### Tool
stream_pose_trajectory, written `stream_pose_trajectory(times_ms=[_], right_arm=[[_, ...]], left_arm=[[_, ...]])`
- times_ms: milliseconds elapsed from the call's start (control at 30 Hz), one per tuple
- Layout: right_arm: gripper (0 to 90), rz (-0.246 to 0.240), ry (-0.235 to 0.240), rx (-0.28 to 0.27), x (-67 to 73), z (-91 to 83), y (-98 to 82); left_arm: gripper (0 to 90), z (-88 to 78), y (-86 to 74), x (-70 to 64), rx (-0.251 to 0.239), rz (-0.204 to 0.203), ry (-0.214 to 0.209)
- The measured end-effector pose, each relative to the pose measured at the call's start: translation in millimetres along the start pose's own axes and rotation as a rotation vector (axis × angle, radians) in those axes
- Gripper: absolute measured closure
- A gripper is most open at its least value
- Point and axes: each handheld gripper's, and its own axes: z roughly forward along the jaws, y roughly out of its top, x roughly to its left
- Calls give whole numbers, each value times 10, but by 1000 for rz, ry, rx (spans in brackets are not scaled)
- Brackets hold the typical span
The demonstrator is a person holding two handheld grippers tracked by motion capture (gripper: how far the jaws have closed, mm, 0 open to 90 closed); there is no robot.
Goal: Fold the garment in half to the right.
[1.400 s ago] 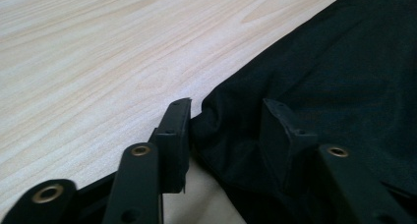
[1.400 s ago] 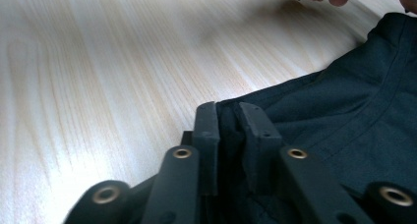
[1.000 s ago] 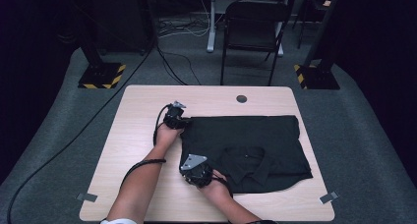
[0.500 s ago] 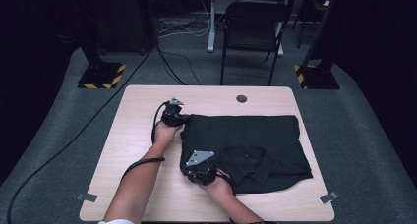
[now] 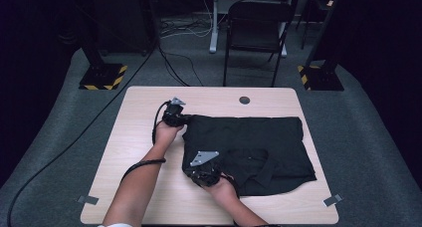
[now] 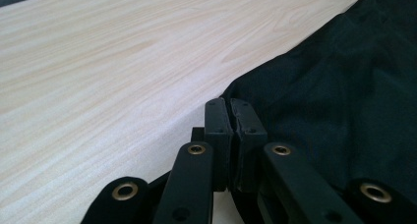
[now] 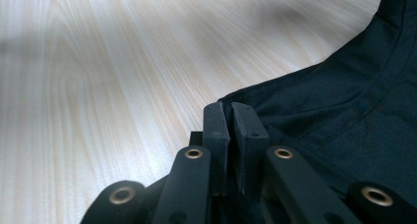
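Two grippers work at one pale wood-grain rectangular bench (image 5: 149, 187), which stands on grey carpet. Across the bench's middle and toward its 3 o'clock side lies a black folded fabric garment (image 5: 259, 137), spread flat, with a collar-like fold on its nearer half. Its far edge runs level from about 10 o'clock to 2 o'clock of the bench's centre, and its near right corner reaches toward 4 o'clock.

Beyond the bench, at 12 o'clock, stands a dark metal-framed chair (image 5: 256, 28). A small round dark grommet (image 5: 244, 100) sits in the benchtop near its far edge, just beyond the garment. Strips of grey tape (image 5: 332, 200) mark the near corners.

At the garment's far left corner, about 10 o'clock from the cloth's centre, the left gripper (image 5: 175, 112) rests in the person's left hand (image 5: 166, 132), its black cable looping back along the forearm. In the left gripper view its jaws stand pressed together, pinching the garment's edge where cloth meets bare wood.

At the garment's near left corner, about 7 o'clock, the right gripper (image 5: 204, 170), topped by a grey three-cornered plate, sits in the right hand (image 5: 221, 189). In the right gripper view its jaws have just been closing and stand almost together on the garment's hem, a thin slit between their tips.
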Motion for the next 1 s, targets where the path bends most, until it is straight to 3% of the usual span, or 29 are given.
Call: stream_pose_trajectory(times_ms=[100, 233, 633, 1000], right_arm=[[855, 33, 26, -7, -32, -27, 19], [857, 39, 35, -17, -28, -56, 38], [861, 27, 69, -87, 53, -261, 220], [862, -10, 90, -94, 125, -302, 406]], left_arm=[[866, -26, 27, -14, -10, 5, 0], [868, -60, 65, -31, -16, 15, 3], [870, -160, 123, -15, -10, 22, 35], [870, -389, 251, -6, -38, 29, 52]])
